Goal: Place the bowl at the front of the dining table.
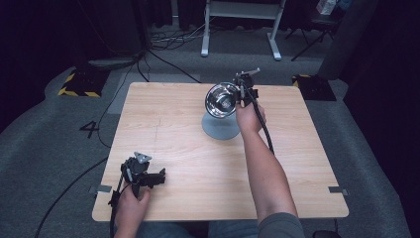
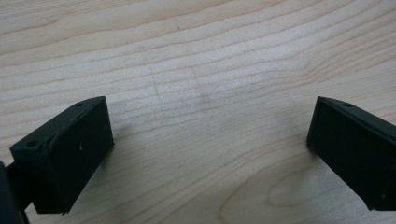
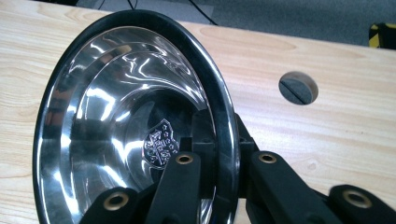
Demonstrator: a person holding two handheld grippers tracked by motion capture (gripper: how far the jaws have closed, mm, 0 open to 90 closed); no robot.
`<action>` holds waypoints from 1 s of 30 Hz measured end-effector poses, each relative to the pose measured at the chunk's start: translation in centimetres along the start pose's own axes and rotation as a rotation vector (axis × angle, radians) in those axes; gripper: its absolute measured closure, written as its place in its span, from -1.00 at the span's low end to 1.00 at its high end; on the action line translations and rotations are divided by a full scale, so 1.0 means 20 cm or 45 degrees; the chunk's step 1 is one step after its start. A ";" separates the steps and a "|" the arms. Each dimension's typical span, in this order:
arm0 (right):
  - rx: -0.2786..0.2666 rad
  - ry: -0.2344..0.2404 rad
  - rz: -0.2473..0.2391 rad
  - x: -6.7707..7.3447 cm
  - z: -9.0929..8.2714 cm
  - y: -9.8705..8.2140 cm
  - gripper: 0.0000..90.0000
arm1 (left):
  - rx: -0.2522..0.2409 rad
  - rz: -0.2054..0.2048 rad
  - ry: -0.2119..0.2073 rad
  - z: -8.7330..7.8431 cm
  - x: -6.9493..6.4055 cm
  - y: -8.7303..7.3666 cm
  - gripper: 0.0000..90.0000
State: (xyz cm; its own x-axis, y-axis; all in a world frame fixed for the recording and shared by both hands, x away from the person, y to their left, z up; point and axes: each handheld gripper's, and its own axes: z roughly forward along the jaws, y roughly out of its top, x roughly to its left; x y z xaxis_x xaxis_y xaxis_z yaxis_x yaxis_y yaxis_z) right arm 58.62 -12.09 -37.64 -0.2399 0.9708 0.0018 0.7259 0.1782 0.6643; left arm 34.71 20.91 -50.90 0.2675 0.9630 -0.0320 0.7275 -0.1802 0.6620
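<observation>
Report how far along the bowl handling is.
Done: the right claw has clamped the steel bowl by its rim and holds it tilted on edge above the grey plate. In hand: carrying the bowl. Left: setting it down somewhere; the left claw rests open, idle, on the table.

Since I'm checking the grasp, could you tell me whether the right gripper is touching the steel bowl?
Touching. In the right gripper view, the right gripper has one jaw inside and one outside the steel bowl, pinching its dark rim. The high view shows the bowl held tilted above the grey plate.
</observation>
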 end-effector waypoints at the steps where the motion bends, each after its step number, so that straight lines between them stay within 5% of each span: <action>1: 0.006 0.002 0.002 0.00 0.01 -0.01 0.91 | 0.000 0.000 0.000 0.00 0.00 0.00 -0.99; 30: 0.178 0.040 0.009 0.05 0.20 -0.14 0.90 | 0.001 0.000 -0.001 0.00 0.00 0.00 -0.99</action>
State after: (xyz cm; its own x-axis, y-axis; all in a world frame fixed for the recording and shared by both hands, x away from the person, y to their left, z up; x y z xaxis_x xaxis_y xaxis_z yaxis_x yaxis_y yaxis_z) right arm 58.92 -10.95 -42.61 -0.2532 0.9669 0.0308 0.8096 0.1944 0.5538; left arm 34.71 20.91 -50.90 0.2681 0.9628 -0.0326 0.7278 -0.1802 0.6616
